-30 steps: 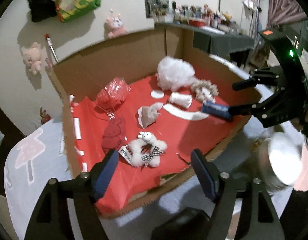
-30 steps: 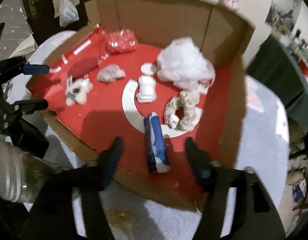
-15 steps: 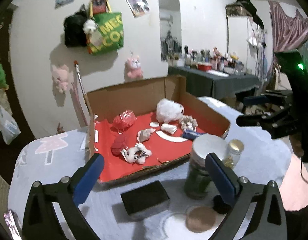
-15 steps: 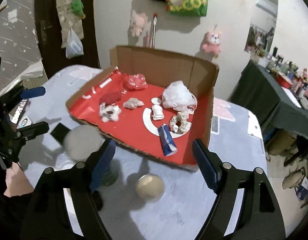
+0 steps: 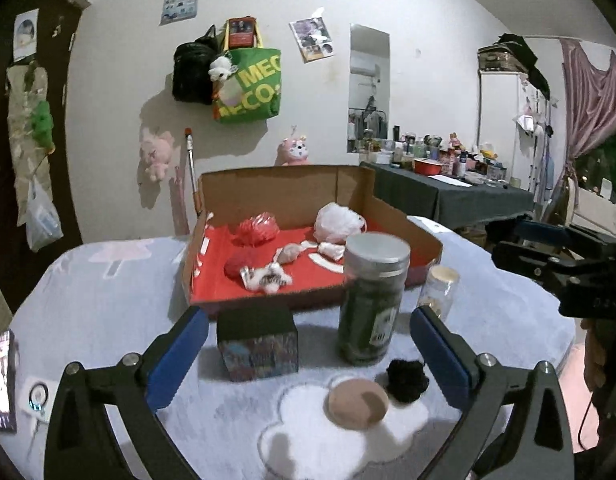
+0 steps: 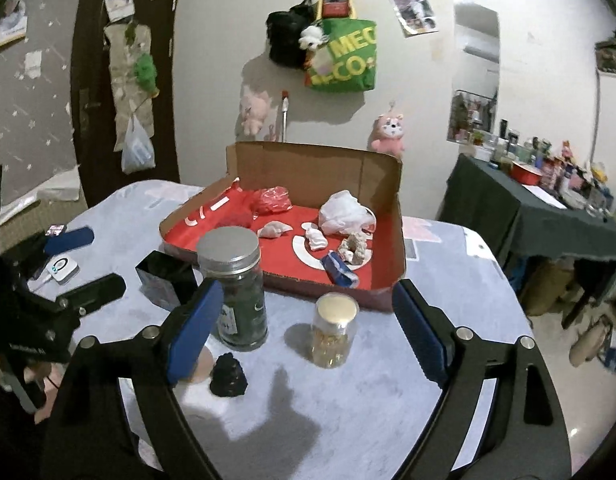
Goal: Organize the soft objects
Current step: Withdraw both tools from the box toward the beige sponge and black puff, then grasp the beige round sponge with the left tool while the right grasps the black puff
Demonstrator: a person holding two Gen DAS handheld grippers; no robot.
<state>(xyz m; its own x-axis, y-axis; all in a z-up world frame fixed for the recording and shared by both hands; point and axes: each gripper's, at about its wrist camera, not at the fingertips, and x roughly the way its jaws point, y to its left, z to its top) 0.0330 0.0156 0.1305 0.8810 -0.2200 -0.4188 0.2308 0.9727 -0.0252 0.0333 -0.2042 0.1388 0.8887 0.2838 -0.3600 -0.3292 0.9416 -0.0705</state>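
- Pale blue surface spreads below both your claws.
- Left claw gapes wide, empty; the black pompom and tan puff lie just ahead between its fingers.
- Right claw is opening, nothing gripped; pompom sits ahead-left of it.
- Beyond the jars, the cardboard box holds the other soft pieces.

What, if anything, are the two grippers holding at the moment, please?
Nothing. The left gripper is open and empty; the right gripper has its jaws opening, with nothing gripped.
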